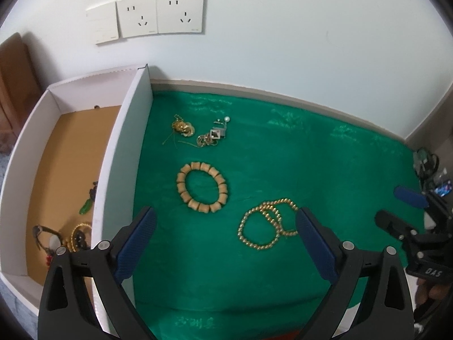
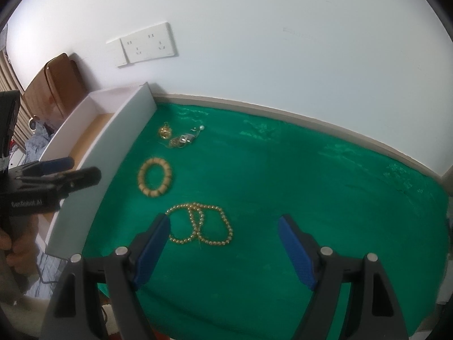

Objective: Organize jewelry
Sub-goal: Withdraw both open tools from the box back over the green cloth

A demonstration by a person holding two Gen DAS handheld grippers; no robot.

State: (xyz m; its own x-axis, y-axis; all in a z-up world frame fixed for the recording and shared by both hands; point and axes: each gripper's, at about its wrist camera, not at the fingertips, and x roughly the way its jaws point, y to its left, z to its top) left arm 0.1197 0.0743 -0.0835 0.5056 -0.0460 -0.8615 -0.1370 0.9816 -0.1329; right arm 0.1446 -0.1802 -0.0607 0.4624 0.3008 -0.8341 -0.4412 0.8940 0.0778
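- Left gripper (image 1: 225, 233): jaws spread, empty.
- Right gripper (image 2: 223, 233): jaws spread, empty.
- Gold bead necklace (image 2: 201, 228): green cloth (image 2: 311, 198), mid-front.
- Wooden bracelet (image 1: 201, 187): beside white box (image 1: 124, 153), cloth's left edge.
- Small gold pieces (image 1: 195, 133): back-left corner.

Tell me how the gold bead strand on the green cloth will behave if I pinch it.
The gold bead strand lies in loose overlapping loops, so it is probably floppy and will dangle. Small round beads may slip between pads. The green cloth might bunch.

Shiny green satin-like cloth (image 1: 311, 170), glossy gold bead bracelets (image 1: 266, 223), matt wooden bracelet (image 1: 201, 187), smooth white cardboard box (image 1: 124, 147)
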